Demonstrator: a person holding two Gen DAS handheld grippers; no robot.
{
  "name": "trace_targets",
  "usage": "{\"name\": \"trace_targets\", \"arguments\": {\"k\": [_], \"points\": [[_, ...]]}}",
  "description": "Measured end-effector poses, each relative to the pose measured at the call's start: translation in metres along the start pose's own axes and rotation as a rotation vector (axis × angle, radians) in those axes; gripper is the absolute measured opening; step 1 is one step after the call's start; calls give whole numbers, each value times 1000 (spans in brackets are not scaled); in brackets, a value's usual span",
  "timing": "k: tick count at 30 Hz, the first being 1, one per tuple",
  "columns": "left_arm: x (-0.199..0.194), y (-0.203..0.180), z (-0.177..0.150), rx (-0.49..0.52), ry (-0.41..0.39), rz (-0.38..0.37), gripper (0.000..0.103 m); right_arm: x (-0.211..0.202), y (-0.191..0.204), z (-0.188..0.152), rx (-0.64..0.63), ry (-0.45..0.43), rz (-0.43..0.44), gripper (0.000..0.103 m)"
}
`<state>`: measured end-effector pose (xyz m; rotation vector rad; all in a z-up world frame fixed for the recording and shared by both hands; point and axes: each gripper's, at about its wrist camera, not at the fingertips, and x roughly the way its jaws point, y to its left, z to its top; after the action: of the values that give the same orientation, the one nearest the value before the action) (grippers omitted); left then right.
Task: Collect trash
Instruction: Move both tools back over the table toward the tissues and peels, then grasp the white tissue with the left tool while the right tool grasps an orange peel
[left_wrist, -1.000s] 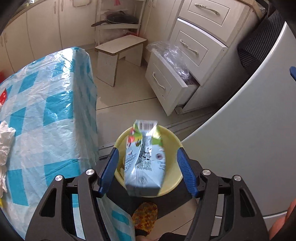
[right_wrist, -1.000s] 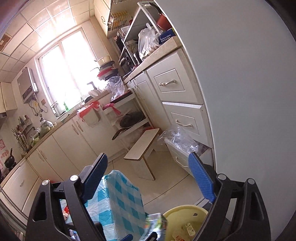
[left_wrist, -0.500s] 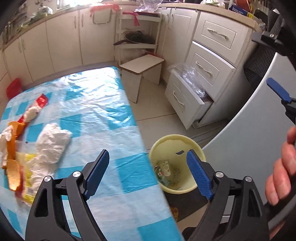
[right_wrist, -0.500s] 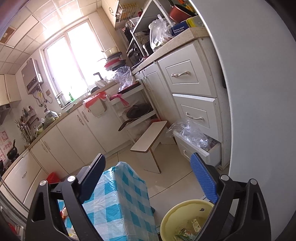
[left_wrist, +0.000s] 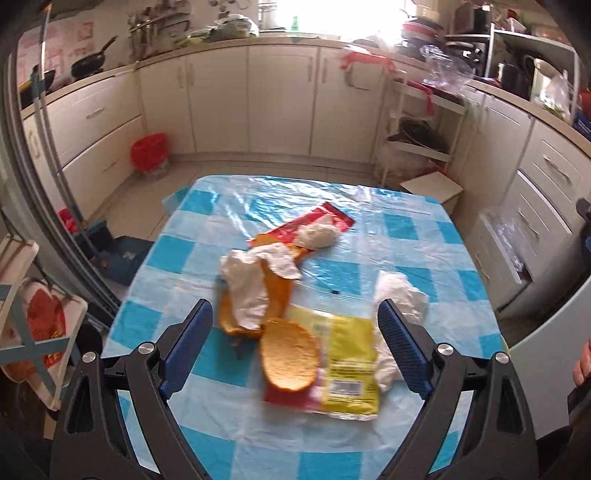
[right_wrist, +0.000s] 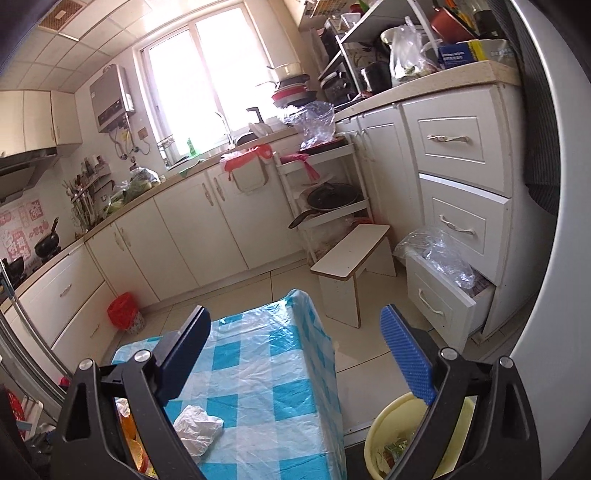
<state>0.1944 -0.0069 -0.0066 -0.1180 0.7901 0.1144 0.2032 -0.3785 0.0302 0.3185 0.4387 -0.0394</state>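
Trash lies on the blue-checked table (left_wrist: 399, 229): orange peel (left_wrist: 290, 358), a white tissue (left_wrist: 251, 291) draped over more peel, a yellow wrapper (left_wrist: 347, 354), a red wrapper (left_wrist: 321, 221) and a crumpled tissue (left_wrist: 399, 299). My left gripper (left_wrist: 293, 312) hovers above the peel and yellow wrapper. Its jaws are opening and hold nothing. In the right wrist view my right gripper (right_wrist: 295, 314) is open and empty above the table's end (right_wrist: 266, 369). The yellow bin (right_wrist: 382, 424) stands on the floor at lower right with trash inside. A tissue (right_wrist: 197, 430) shows near the left finger.
A white stool (right_wrist: 351, 251) and an open drawer (right_wrist: 439, 291) holding a plastic bag stand beyond the table's end. A red bin (left_wrist: 147, 151) sits by the far cabinets. The fridge's white side (right_wrist: 546, 332) fills the right. Part of a hand (left_wrist: 581, 362) shows at the edge.
The left gripper let a carton drop into the yellow bin, opened wider, and swung left from the bin to above the trash on the table. The right gripper shifted slightly, staying open.
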Motion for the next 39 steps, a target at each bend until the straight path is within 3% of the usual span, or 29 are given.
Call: {"name": "trace_targets", "arguments": {"k": [6, 22, 25, 30, 33, 36, 37, 39], "points": [[18, 51, 4, -91, 13, 45, 87, 22, 33, -14, -60, 68, 30, 89], [56, 66, -2, -136, 110, 63, 87, 53, 103, -50, -231, 200, 108, 89], [63, 59, 9, -81, 112, 85, 87, 56, 113, -58, -259, 236, 148, 89], [92, 42, 22, 63, 154, 112, 87, 70, 147, -96, -370, 403, 276, 89], [109, 37, 27, 131, 172, 124, 87, 74, 172, -124, -458, 479, 341, 82], [123, 40, 30, 135, 191, 117, 86, 74, 193, -147, -527, 518, 384, 77], [127, 42, 31, 125, 198, 99, 84, 74, 198, -152, -543, 528, 391, 76], [131, 47, 32, 105, 215, 63, 67, 77, 206, -162, -567, 545, 398, 74]]}}
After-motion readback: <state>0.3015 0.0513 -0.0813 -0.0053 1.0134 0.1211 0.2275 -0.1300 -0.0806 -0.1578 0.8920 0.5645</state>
